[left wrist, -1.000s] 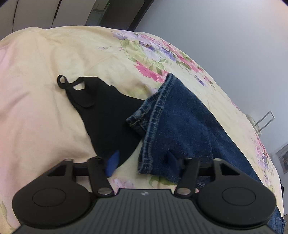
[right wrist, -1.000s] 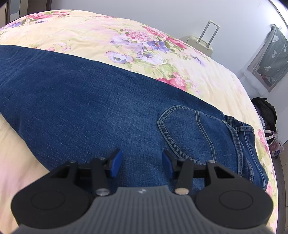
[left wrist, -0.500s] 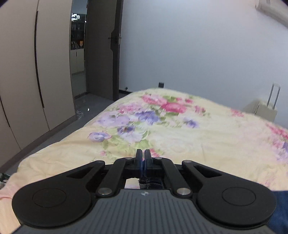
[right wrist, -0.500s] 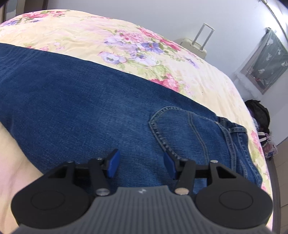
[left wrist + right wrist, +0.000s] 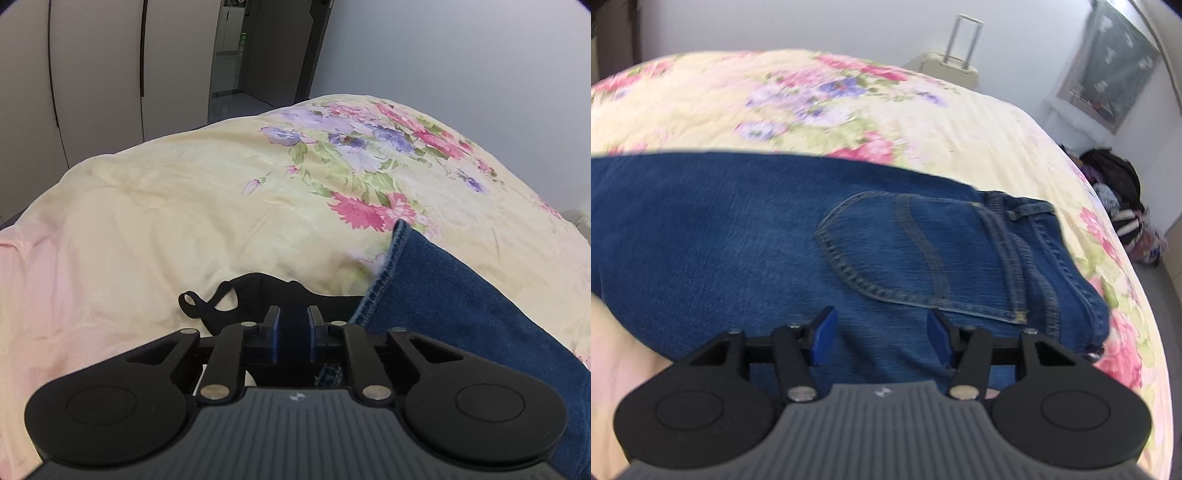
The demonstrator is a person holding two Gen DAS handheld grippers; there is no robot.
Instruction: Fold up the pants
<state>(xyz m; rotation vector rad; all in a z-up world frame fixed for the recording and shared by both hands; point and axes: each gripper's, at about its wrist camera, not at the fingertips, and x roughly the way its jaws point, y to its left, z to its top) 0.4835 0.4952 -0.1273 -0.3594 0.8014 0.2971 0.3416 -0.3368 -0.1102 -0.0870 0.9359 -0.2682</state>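
Blue jeans (image 5: 746, 229) lie flat across a floral bed cover (image 5: 849, 118), back pocket (image 5: 905, 251) up and waistband to the right. My right gripper (image 5: 879, 334) is open just above the denim below the pocket. In the left wrist view a jeans leg with its hem (image 5: 395, 254) rises to the right. My left gripper (image 5: 293, 334) has its blue pads close together with dark blue fabric between them; it looks like denim of the leg end.
A black garment (image 5: 258, 295) with a looped strap lies on the cover just beyond my left gripper. Wardrobe doors (image 5: 92, 74) and a doorway stand beyond the bed. A suitcase (image 5: 945, 66) and a pile of bags (image 5: 1123, 206) sit past the bed's far side.
My left gripper was open a second ago over the leg hem, then shut; now it holds fabric and the view has tilted down. My right gripper stayed open and shifted toward the pocket.
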